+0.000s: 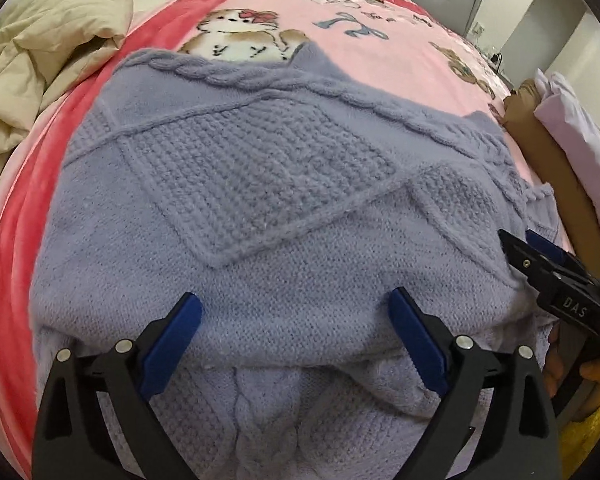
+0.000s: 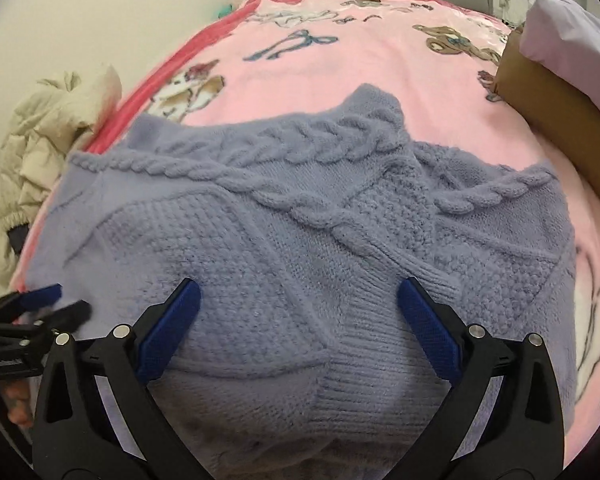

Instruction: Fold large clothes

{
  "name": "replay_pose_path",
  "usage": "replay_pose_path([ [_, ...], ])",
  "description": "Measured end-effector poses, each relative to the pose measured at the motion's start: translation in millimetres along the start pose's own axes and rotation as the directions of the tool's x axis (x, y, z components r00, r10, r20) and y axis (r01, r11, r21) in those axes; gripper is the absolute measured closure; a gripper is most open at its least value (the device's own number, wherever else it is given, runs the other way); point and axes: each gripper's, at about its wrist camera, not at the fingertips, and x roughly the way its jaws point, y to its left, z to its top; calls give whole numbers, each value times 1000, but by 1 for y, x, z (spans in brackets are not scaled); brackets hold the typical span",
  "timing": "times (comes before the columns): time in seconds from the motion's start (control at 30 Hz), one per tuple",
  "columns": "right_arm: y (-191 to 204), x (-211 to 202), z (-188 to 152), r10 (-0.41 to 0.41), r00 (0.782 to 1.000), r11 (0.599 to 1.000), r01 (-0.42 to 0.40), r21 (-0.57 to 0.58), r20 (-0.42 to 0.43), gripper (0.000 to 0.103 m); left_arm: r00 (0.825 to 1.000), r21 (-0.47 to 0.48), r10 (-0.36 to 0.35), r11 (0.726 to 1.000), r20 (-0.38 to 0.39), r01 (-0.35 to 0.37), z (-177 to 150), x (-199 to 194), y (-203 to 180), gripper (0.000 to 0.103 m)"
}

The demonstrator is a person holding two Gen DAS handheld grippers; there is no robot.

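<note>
Lavender sweater folded on pink blanket, frame centre — left gripper and right gripper both spread wide, empty.

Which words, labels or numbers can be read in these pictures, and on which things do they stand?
"DAS": in white letters on the black body of the right tongs, seen from the left wrist view.
Script lettering on the pink blanket, near its far end: too blurred to read.
Small white print on the body of the left tongs, seen from the right wrist view: too small to read.
The knitted sweater shows no label.
</note>
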Motion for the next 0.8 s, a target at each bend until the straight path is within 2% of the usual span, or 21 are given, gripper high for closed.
replay_pose_path([
  [0.13,4,8,-5,-47,999,998,46,-52,-14,7,1000,11,4,1000,-23,-3,0,7,-1,7],
  [0.3,3,10,-4,-55,998,997,54,-50,-16,7,999,28,10,1000,-51,-8,4,15,-2,5],
  [0.43,6,-12,-6,-63,995,998,64,-11,72,8,999,14,5,1000,-43,-5,5,7,-1,5],
  [0.57,10,-33,-16,-42,991,999,44,-8,126,9,1000,24,5,1000,22,-5,-1,-10,-3,5],
  [0.63,14,-36,-21,-38,992,999,42,-27,121,9,999,69,26,997,44,-29,-7,-13,-6,5],
  [0.7,18,-32,-24,-50,994,997,55,-56,97,9,998,99,50,994,29,-53,-11,-8,-8,5],
  [0.8,17,-19,-30,-53,997,996,56,-66,53,9,1000,69,27,997,-3,-27,-9,4,-2,5],
])
